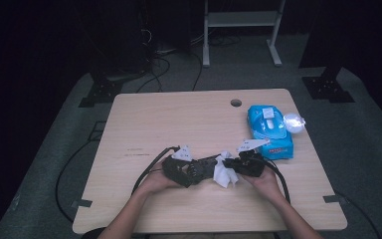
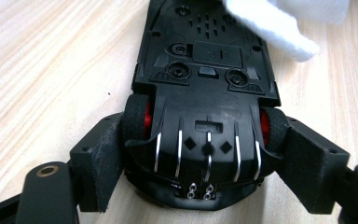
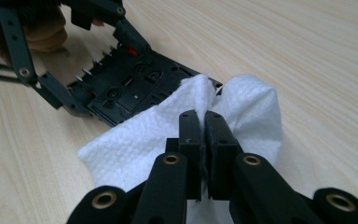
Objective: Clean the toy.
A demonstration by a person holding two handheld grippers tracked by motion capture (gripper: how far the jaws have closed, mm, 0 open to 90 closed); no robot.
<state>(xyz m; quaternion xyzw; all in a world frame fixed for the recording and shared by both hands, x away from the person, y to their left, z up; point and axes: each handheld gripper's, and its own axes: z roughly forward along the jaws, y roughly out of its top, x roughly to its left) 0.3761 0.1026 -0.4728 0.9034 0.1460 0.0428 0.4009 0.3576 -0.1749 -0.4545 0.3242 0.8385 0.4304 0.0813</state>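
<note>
We look down on a pale wood-grain counter (image 1: 179, 119) with a small round hole near its far edge. Dark floor surrounds it, with cables and the feet of a stand beyond.

A person's two forearms come in from the near edge, each hand holding a black two-jaw tool. The tools meet near the middle of the counter's near half.

On the far right of the counter lies a blue pack of wet wipes (image 1: 270, 132), flat, with a white flap on top. A crumpled bit of clear plastic (image 1: 294, 121) sits just beside its far right corner.

The left tool (image 1: 206, 167) grasps a black toy car (image 2: 205, 107) that is turned upside down, so we see its underside: screws, slots, silver ribs and red wheel hubs. In the left gripper view the two jaw pads press against the tyres on either side of one end of the car. The car lies low over the counter between the two tools.

The right tool (image 3: 203, 122) is clenched on a white wipe (image 3: 140, 140). Its jaws stand together with a fold of the wipe pinched between them. The rest of the wipe spreads out loosely beneath and drapes over the nearer end of the car's underside, touching it.
</note>
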